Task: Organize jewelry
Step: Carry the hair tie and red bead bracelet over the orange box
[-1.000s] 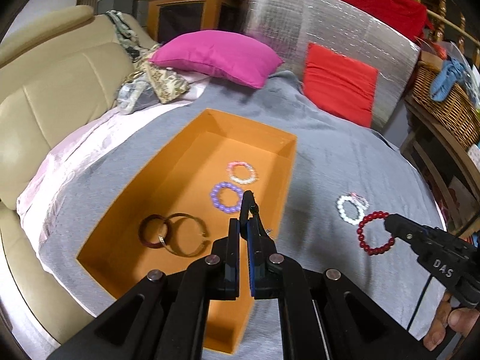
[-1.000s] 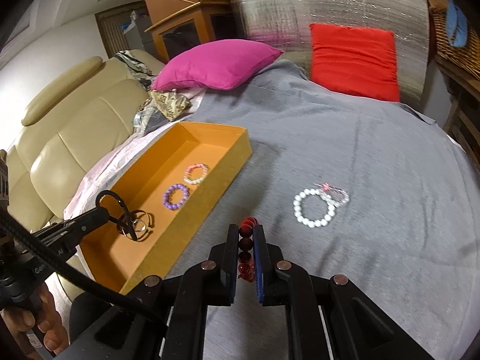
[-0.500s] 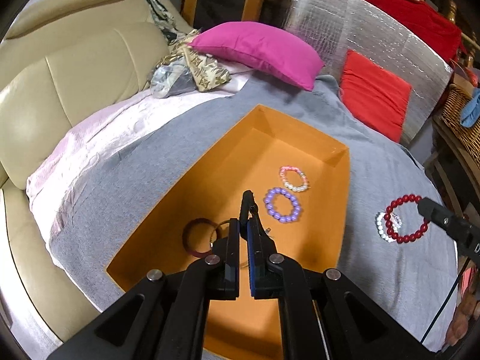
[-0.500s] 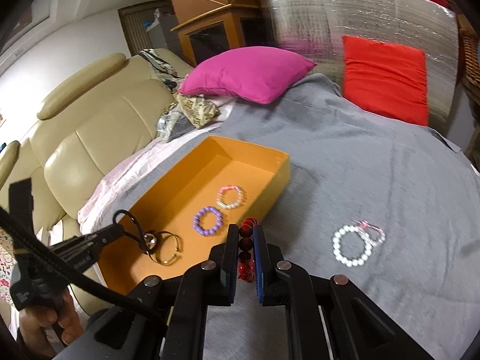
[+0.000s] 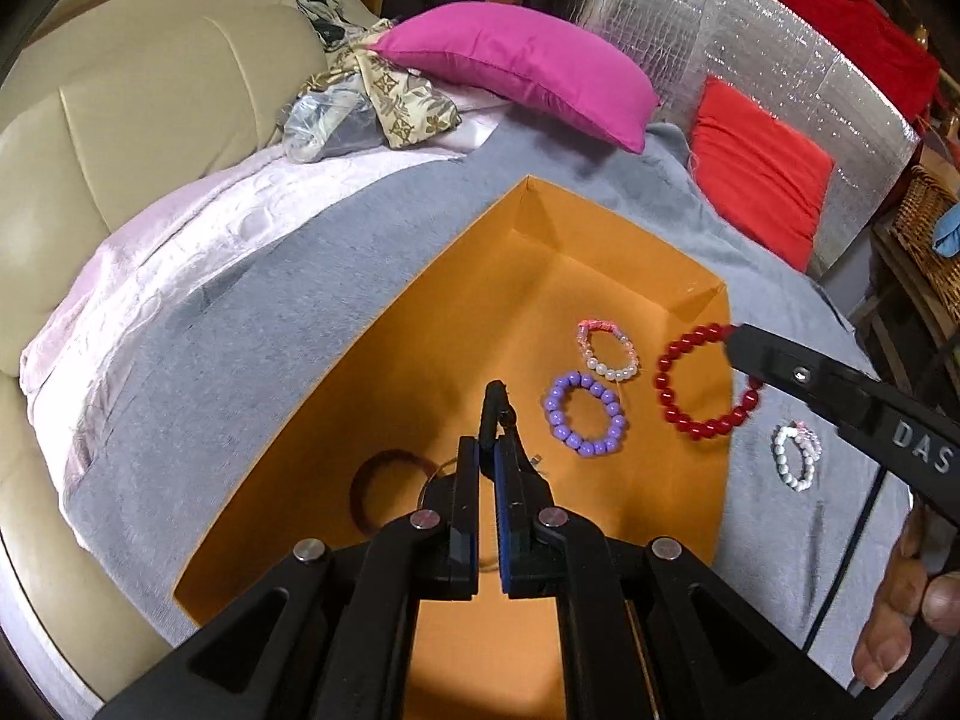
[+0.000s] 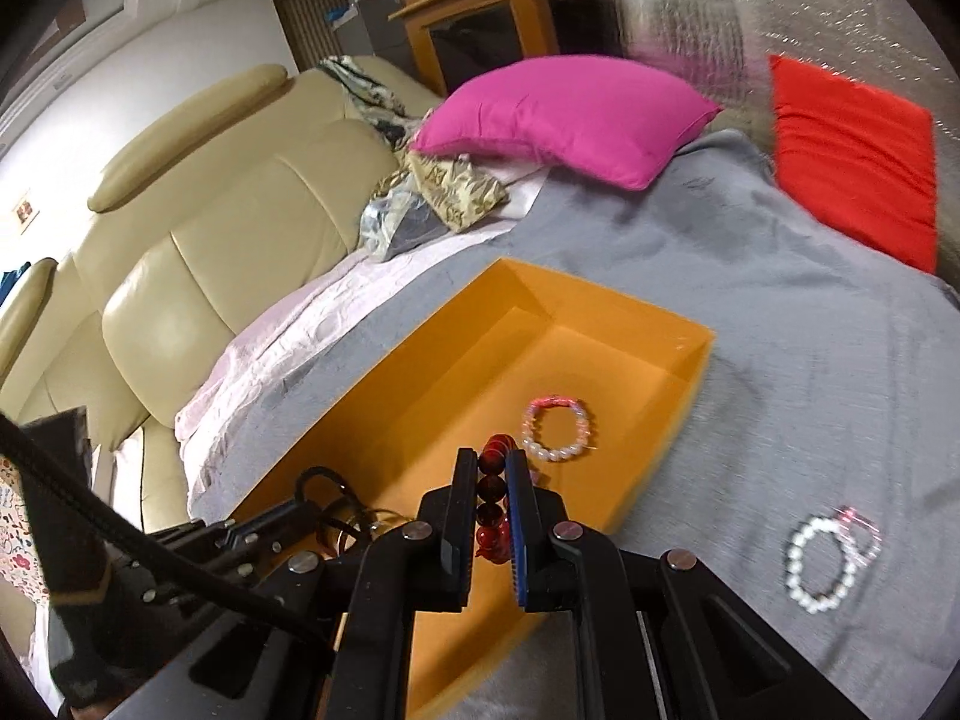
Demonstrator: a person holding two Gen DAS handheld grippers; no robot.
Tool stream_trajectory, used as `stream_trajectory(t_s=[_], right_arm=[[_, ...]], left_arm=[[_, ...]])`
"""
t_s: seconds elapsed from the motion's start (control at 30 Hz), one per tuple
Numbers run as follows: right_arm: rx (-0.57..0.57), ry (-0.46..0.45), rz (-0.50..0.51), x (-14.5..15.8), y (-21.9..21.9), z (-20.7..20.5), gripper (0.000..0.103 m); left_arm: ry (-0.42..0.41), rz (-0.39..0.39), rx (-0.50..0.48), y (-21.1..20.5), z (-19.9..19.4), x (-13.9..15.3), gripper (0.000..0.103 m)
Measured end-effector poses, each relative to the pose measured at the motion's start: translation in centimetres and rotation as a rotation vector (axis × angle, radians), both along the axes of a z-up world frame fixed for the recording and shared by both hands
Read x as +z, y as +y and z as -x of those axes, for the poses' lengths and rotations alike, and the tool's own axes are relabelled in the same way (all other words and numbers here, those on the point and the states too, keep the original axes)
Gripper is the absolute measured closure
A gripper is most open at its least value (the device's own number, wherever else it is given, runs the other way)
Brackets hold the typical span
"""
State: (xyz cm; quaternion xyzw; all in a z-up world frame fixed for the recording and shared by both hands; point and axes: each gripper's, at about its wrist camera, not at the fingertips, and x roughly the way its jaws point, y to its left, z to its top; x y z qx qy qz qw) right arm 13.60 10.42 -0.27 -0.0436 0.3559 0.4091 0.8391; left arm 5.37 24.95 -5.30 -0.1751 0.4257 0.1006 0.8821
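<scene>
An orange box (image 5: 690, 294) lies on the grey blanket. On its floor rest a purple bead bracelet (image 5: 585, 423), a pink-and-white bracelet (image 5: 607, 351) and a brown bangle (image 5: 384, 489); a thin gold bangle (image 5: 438, 474) is half hidden behind my fingers. My left gripper (image 5: 487, 447) hangs low over the box, shut on a thin black loop (image 5: 495, 405). My right gripper (image 6: 489, 459) is shut on a red bead bracelet (image 6: 493, 492), which dangles over the box's right rim (image 5: 705, 384). A white pearl bracelet (image 6: 825, 561) lies on the blanket to the right.
A beige leather sofa (image 5: 120, 120) runs along the left. A magenta cushion (image 5: 522, 72), a red cushion (image 5: 756, 174) and a silver foil panel (image 5: 750, 42) stand behind the box. A wicker basket (image 5: 924, 240) sits far right. A person's hand (image 5: 912, 612) holds the right gripper.
The right gripper carried the red bracelet leftward, from above the blanket to over the box's right rim. The left gripper sank and shifted over the box with the black loop still in it.
</scene>
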Motion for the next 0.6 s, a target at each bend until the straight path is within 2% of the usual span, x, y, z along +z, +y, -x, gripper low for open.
stream_trajectory(t_s=[0.33,0.6], right_arm=[[0.027,0.092,0.024,-2.4,3.8,-4.6,0.093],[0.0,0.111,0.101,-3.9,5.1,-7.4,0.093]], left_arm=[[0.063,-0.033,0.009,0.2,-2.5,-2.0,0.098],[0.084,-0.039,0.021,0.8,-3.1,-2.8,0.098]])
